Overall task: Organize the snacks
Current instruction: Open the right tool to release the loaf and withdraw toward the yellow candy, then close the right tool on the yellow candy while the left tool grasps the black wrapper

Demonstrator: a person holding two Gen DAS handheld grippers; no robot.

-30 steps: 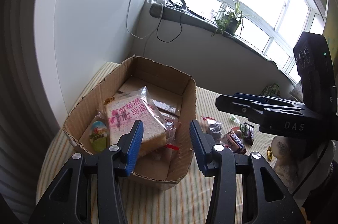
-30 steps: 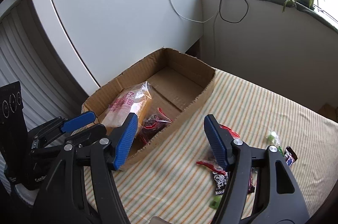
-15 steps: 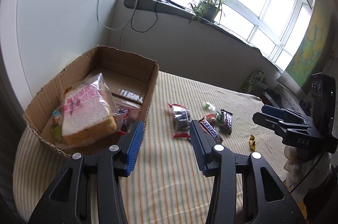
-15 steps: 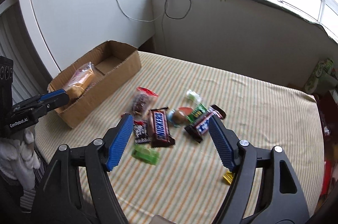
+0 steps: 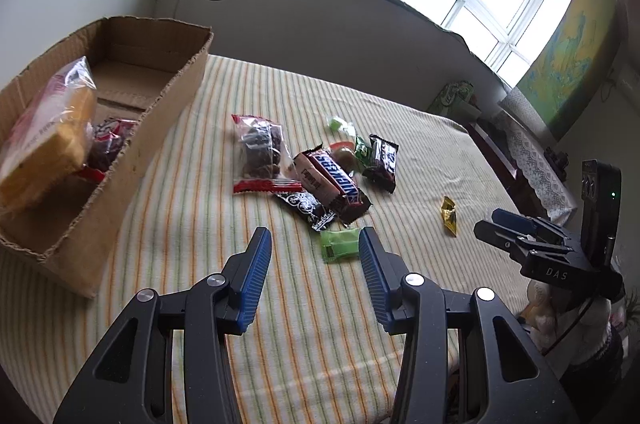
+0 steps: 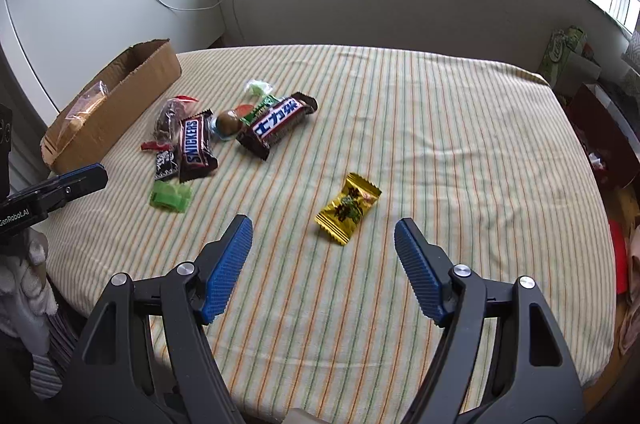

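Since the earlier frames both grippers have been swung away from the cardboard box [image 5: 160,111] toward the loose snacks, so a fresh pick is judged to be next.

Nearest, the right gripper [image 6: 323,264] is held wide open and empty, with the gold candy [image 6: 347,207] just beyond its fingertips; its long axis is seen running near-left to far-right.

The left gripper [image 5: 312,276] is likewise held open and empty, with the green packet [image 5: 339,244] between its tips.

Farther, the Snickers bar [image 5: 334,181] is seen pointing far-left to near-right.

At far left, bread [image 5: 48,127] is already boxed.
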